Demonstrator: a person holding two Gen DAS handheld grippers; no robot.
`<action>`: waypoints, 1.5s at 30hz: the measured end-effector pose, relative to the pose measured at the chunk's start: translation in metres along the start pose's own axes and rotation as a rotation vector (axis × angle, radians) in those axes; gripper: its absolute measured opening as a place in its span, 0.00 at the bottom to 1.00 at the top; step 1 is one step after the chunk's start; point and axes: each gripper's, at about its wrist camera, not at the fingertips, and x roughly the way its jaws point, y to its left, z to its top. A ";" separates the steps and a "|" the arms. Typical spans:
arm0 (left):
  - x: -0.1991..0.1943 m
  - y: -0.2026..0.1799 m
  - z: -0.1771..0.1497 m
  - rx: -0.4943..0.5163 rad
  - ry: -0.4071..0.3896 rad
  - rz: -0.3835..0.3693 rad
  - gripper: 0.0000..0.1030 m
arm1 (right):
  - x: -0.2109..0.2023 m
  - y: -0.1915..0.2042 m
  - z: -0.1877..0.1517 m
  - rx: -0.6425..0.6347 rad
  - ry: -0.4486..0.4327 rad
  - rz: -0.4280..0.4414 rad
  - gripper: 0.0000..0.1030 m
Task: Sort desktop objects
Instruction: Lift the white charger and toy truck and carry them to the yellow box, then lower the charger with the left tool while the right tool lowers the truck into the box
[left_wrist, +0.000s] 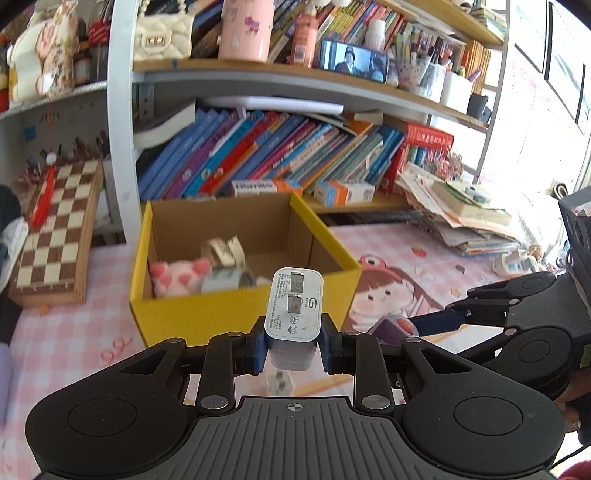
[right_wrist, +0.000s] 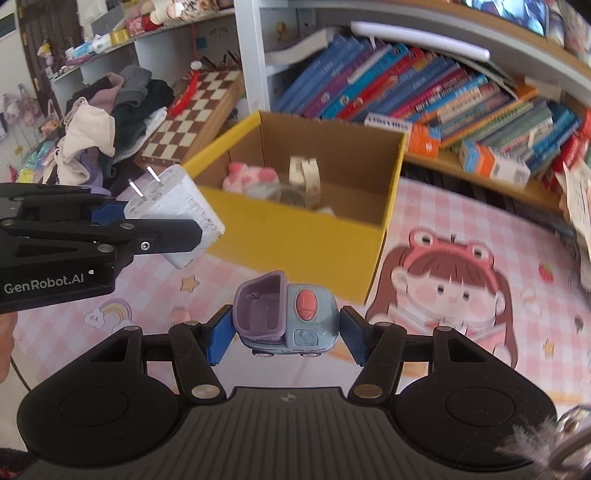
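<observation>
1. The box (left_wrist: 207, 317) stands on the desk (left_wrist: 424, 266), in front of the bookshelf (left_wrist: 258, 85).
2. The plush toy (left_wrist: 177, 277) and tape rolls (left_wrist: 225, 254) lie inside the box.
3. The chessboard (left_wrist: 59, 229) leans left of the box.
4. The charger (left_wrist: 293, 306) sits between the fingers of the left gripper (left_wrist: 293, 347), above the desk, just before the box's front wall.
5. The toy truck (right_wrist: 286, 314) sits between the fingers of the right gripper (right_wrist: 288, 332), right of the charger, before the box.
6. The paper stack (left_wrist: 465, 221) lies right of the box.
</observation>
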 end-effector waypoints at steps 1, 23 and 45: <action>0.000 0.000 0.003 0.003 -0.006 0.003 0.25 | -0.001 -0.001 0.004 -0.010 -0.007 0.002 0.57; 0.045 0.032 0.051 -0.024 -0.040 0.126 0.25 | 0.032 -0.037 0.100 -0.108 -0.113 -0.005 0.57; 0.124 0.079 0.060 -0.026 0.084 0.254 0.25 | 0.164 -0.037 0.143 -0.484 0.065 -0.094 0.57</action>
